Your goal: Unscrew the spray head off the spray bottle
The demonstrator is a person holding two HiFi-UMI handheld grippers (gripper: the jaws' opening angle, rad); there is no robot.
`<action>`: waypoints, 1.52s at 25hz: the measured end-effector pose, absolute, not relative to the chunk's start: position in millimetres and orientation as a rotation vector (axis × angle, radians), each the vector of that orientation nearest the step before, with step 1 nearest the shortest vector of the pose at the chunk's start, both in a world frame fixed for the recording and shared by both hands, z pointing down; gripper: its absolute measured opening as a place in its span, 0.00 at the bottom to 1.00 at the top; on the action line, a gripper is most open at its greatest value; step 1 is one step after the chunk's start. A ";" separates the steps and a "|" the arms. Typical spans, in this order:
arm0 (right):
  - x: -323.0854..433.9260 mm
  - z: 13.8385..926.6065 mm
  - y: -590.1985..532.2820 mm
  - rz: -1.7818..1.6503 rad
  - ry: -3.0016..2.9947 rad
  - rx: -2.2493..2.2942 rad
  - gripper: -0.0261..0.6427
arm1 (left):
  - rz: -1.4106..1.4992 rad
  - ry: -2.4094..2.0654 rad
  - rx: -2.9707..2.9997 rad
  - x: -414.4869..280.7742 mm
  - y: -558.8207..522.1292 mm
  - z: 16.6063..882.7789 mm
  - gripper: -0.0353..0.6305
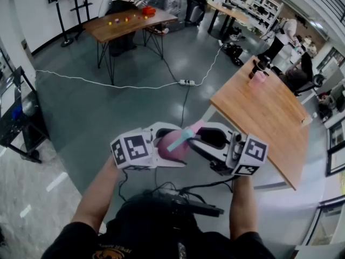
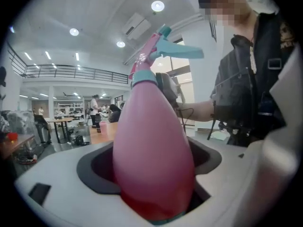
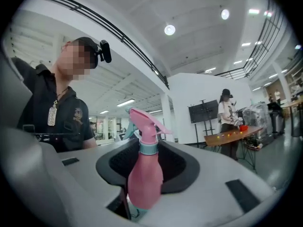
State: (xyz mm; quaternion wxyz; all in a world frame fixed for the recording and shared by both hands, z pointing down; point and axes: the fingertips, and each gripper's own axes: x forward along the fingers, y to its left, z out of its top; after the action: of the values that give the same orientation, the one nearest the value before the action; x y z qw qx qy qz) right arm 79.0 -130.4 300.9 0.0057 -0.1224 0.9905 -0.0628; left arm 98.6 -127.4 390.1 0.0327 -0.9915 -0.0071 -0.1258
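A pink spray bottle [image 1: 173, 145] with a teal collar and teal trigger [image 1: 183, 136] hangs in the air in front of the person's chest, between the two grippers. My left gripper [image 1: 161, 144] is shut on its fat body, which fills the left gripper view [image 2: 151, 150] with the spray head [image 2: 156, 46] standing above. My right gripper [image 1: 200, 142] faces it from the other side. In the right gripper view the bottle [image 3: 144, 174] stands upright with its lower body down in the jaw gap, held there. The head [image 3: 144, 124] rises free above the jaws.
A wooden table [image 1: 269, 117] stands at the right with a pink item [image 1: 259, 75] at its far end. A second table [image 1: 129, 23] with small coloured objects is further off. A white cable [image 1: 108, 82] runs across the grey floor. A black rack [image 1: 16, 117] stands at the left.
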 end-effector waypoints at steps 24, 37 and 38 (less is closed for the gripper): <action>80.0 306.3 -173.5 -0.382 2.966 -0.983 0.41 | -0.505 0.843 -2.884 89.4 -216.5 415.2 0.69; 118.0 303.2 -183.7 -0.348 2.919 -1.104 0.41 | -0.394 0.802 -2.973 87.7 -213.3 400.7 0.69; 120.4 304.2 -184.9 -0.346 2.916 -1.121 0.40 | -0.389 0.803 -2.976 87.6 -212.9 400.4 0.69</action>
State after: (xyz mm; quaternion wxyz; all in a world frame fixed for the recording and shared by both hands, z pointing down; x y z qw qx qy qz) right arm 120.4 -184.9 304.2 -0.0007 -0.3566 0.9278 -0.1101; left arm 87.6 -212.9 400.4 0.0173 -0.9578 0.2583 -0.1251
